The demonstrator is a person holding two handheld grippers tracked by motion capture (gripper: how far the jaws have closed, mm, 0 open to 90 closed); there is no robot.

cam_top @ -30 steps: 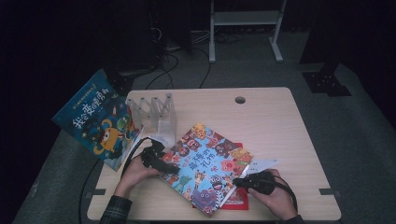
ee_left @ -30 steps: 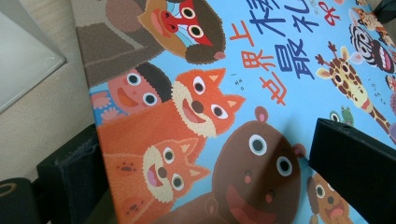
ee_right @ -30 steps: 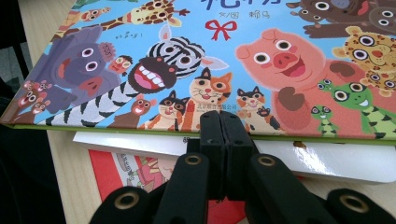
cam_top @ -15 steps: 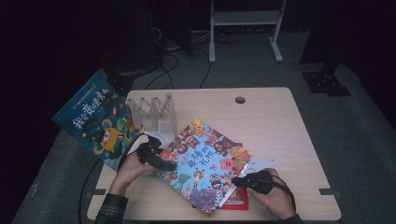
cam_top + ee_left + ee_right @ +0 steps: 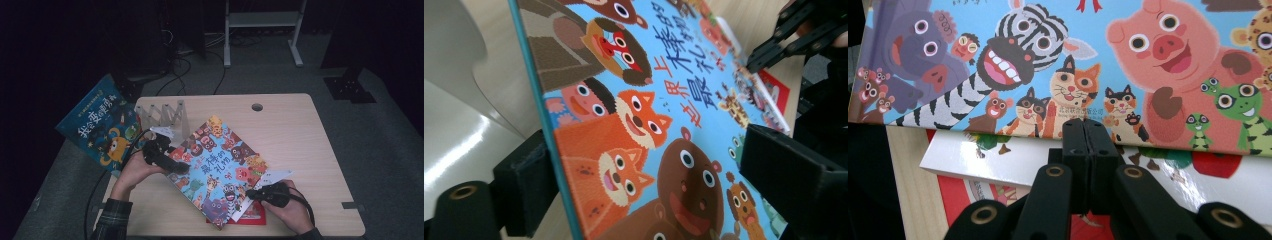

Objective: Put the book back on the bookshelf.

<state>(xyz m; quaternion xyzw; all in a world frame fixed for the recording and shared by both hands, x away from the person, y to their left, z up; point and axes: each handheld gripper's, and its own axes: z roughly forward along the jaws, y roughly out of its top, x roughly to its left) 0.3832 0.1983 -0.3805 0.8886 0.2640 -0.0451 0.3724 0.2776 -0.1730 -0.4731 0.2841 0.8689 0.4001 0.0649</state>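
A picture book (image 5: 220,165) with cartoon animals on a light blue cover lies slanted on the table (image 5: 290,130), its left side raised. My left gripper (image 5: 177,167) is at that raised side. In the left gripper view the book's teal spine edge (image 5: 549,150) runs between the wide-apart jaws of my left gripper (image 5: 659,195), which have just been closing. One finger (image 5: 524,190) is behind the book and the other is over the cover. My right gripper (image 5: 250,194) is shut, its tips (image 5: 1088,125) at the book's (image 5: 1148,50) near right edge with nothing between them.
A red book (image 5: 252,217) and a white one (image 5: 998,160) lie under the picture book. A blue book (image 5: 100,130) leans off the table's left edge. A white folding rack (image 5: 162,115) stands at the back left. A round hole (image 5: 257,107) is near the table's far edge.
My left gripper has risen and the book's left side has come up with it, tilting the book. The right gripper has stayed put.
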